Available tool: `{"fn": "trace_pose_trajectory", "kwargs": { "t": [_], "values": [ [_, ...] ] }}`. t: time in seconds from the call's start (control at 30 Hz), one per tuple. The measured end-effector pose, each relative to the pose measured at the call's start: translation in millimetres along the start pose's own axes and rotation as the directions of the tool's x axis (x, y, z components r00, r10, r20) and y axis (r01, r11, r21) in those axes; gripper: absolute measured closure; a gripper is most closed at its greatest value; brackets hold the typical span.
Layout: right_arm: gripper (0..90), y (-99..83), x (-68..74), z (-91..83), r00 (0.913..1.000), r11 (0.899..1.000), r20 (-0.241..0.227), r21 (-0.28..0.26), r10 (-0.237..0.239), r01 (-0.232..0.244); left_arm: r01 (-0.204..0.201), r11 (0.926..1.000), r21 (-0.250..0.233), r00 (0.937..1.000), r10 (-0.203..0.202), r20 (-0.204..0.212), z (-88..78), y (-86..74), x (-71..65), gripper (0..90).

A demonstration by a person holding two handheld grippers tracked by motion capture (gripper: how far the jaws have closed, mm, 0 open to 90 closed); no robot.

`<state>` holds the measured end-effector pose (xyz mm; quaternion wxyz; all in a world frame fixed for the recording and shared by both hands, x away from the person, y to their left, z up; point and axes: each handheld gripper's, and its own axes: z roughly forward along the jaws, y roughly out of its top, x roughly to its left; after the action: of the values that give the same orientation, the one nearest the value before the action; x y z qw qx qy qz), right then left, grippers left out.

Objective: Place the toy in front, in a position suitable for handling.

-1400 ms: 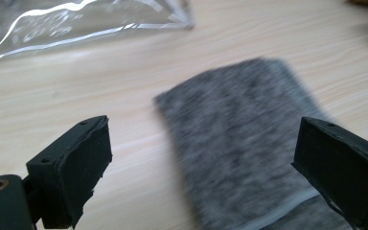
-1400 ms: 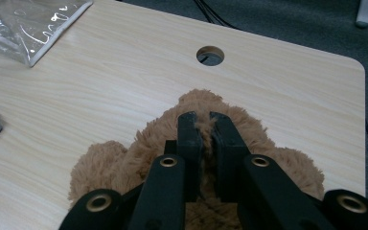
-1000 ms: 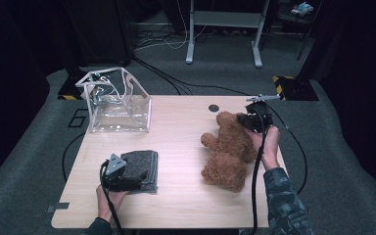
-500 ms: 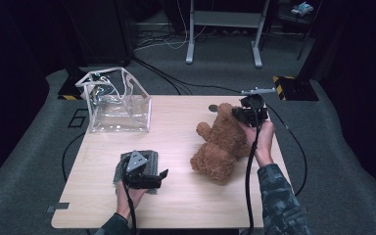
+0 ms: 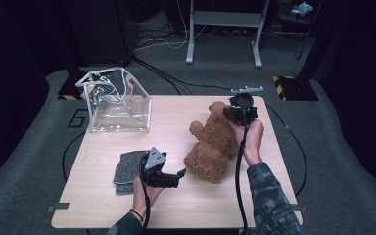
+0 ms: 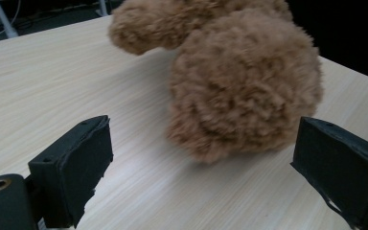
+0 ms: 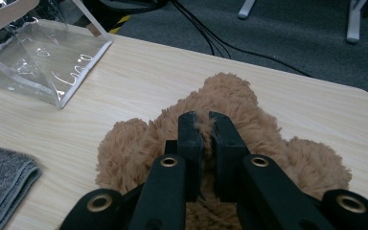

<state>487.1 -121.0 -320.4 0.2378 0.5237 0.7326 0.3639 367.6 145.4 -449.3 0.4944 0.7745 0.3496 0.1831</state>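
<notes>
So the right gripper (image 5: 227,113) sits at the far right side of the table (image 5: 176,122), its hand (image 5: 250,139) palm-up underneath with the forearm running in from the bottom edge in a camo sleeve (image 5: 269,200). Its jaws are pinched nearly together on a tuft of fur at the top of the teddy bear (image 5: 213,142); in the right gripper view you can see fuzz squeezed between the pads (image 7: 191,143).

The left gripper (image 5: 178,174) is low over the near middle of the table, hand (image 5: 144,193) gripping it from below, jaws pointed sideways at the bear's bottom end. They're spread wide with nothing between them, and in the left gripper view the bear (image 6: 239,86) sits just beyond the pads, not touching.

The bear slumps on the right half of the table, leaning toward the right hand. The grey cloth (image 5: 127,169) lies just left of the left gripper, partly covered by it. The clear plastic bag (image 5: 115,100) stands at the far left.

Can't make out the bear's face from any angle, and the left gripper view cuts off its upper half.
</notes>
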Motion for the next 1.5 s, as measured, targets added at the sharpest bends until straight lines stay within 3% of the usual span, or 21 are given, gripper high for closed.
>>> {"fn": "trace_pose_trajectory", "kwargs": {
  "t": [0.17, 0.27, 0.4, 0.47, 0.57, 0.6, 0.63, 0.67, 0.8, 0.87, 1.03, 1.2, 1.5],
  "values": [
    [84.4, 2.5, 9.1, 5.5, 1.0, 1.0, 0.002, 0.005, 0.009, -0.009, -0.006, 1.0, -0.007, 0.9997, 0.006, 0.022, 14.4, 13.3, -17.1, 5.1],
    [84.4, 3.2, 13.3, 8.4, 0.9999, 1.0, -0.007, 0.011, 0.014, -0.014, -0.026, 0.9995, 0.016, 0.9996, 0.026, 0.013, 23.3, 19.9, -25.7, 4.2],
    [84.4, 4.1, 15.3, 8.4, 0.9995, 1.0, -0.018, 0.011, 0.027, -0.027, 0.006, 0.9988, 0.048, 0.9994, -0.004, -0.034, 35.5, 19.0, -27.2, 18.5],
    [84.4, 5.0, 15.9, 7.3, 0.9995, 1.0, -0.026, 0.006, 0.018, -0.018, 0.026, 0.9983, 0.052, 0.9988, -0.024, -0.042, 39.6, 16.7, -25.1, 18.9],
    [84.5, 6.7, 18.5, 4.9, 0.9992, 1.0, -0.032, 0.007, 0.023, -0.023, 0.046, 0.9978, 0.048, 0.9983, -0.044, -0.037, 43.3, 13.9, -22.0, 29.5],
    [84.4, 7.4, 19.4, 4.2, 0.9994, 1.0, -0.032, 0.002, 0.008, -0.008, 0.043, 0.9976, 0.055, 0.9986, -0.041, -0.035, 44.4, 13.3, -21.0, 42.8],
    [84.5, 7.9, 20.8, 4.2, 0.9992, 1.0, -0.033, 0.006, 0.021, -0.021, 0.05, 0.9968, 0.062, 0.9984, -0.048, -0.029, 46.4, 12.6, -20.0, 50.4],
    [84.5, 7.9, 20.8, 4.2, 0.9992, 1.0, -0.033, 0.006, 0.021, -0.021, 0.052, 0.9966, 0.064, 0.9983, -0.051, -0.029, 48.2, 11.8, -18.6, 50.4],
    [84.5, 8.6, 23.2, 3.8, 0.9995, 1.0, -0.028, 0.007, 0.016, -0.016, 0.059, 0.9959, 0.069, 0.9982, -0.058, -0.019, 53.3, 9.5, -10.3, 82.2],
    [84.5, 9.3, 22.9, 2.9, 0.9995, 1.0, -0.03, 0.005, 0.012, -0.012, 0.061, 0.9959, 0.066, 0.9981, -0.06, -0.018, 53.8, 9.3, -6.7, 88.1],
    [84.6, 10.4, 21.9, 1.3, 0.9997, 1.0, -0.026, -0.002, 0.006, -0.006, 0.062, 0.9972, 0.04, 0.9975, -0.061, -0.036, 51.1, 10.2, 1.2, 90.0],
    [84.6, 12.0, 23.6, 0.1, 0.9996, 1.0, -0.026, -0.005, 0.007, -0.007, 0.058, 0.9972, 0.047, 0.9963, -0.055, -0.067, 47.2, 13.1, 12.1, 90.0],
    [84.7, 16.0, 25.6, -1.1, 0.9975, 0.999, -0.06, -0.01, 0.037, -0.038, 0.097, 0.9948, 0.032, 0.9849, -0.091, -0.147, 42.5, 24.3, 39.0, 89.6]
  ]
}}
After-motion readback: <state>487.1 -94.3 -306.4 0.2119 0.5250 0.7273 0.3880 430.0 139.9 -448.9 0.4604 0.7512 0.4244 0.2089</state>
